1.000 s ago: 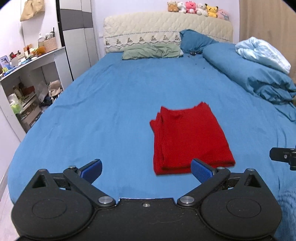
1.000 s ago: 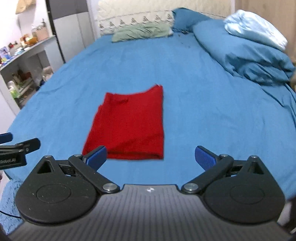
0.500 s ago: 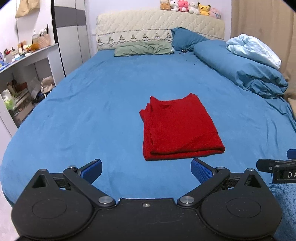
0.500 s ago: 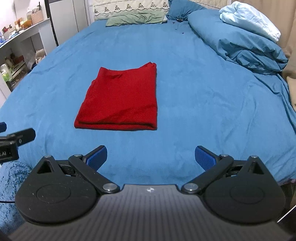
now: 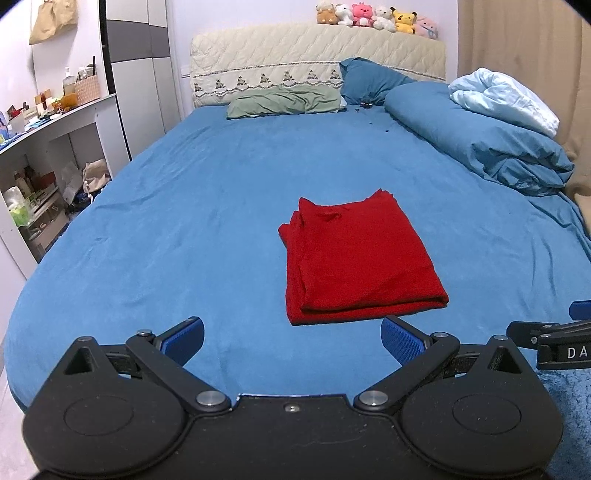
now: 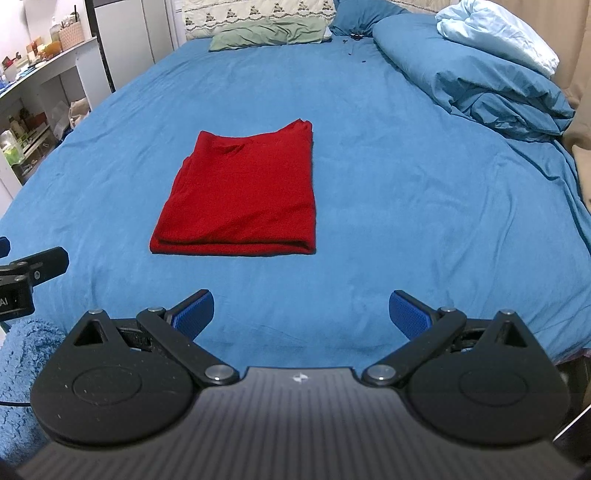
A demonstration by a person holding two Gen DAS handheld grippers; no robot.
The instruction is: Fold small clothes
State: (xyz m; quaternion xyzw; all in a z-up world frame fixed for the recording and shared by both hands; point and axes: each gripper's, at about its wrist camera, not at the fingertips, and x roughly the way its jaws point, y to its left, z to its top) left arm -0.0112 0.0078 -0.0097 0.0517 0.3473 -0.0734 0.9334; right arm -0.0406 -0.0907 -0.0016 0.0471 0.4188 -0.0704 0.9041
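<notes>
A red garment lies folded into a neat rectangle on the blue bed sheet. My left gripper hangs open near the bed's foot, just short of the garment's near edge, nothing between its blue pads. My right gripper is open too, further back from the fold and a bit to its right. Each gripper shows at the edge of the other's view: the right one in the left wrist view, the left one in the right wrist view.
A bunched blue duvet with a pale blue blanket fills the bed's right side. Pillows and a headboard with plush toys are at the far end. Cluttered white shelves stand left. A fuzzy blue sleeve shows low.
Both grippers have drawn back toward the foot of the bed and away from the folded red garment, which stays flat on the sheet. Both stay open.
</notes>
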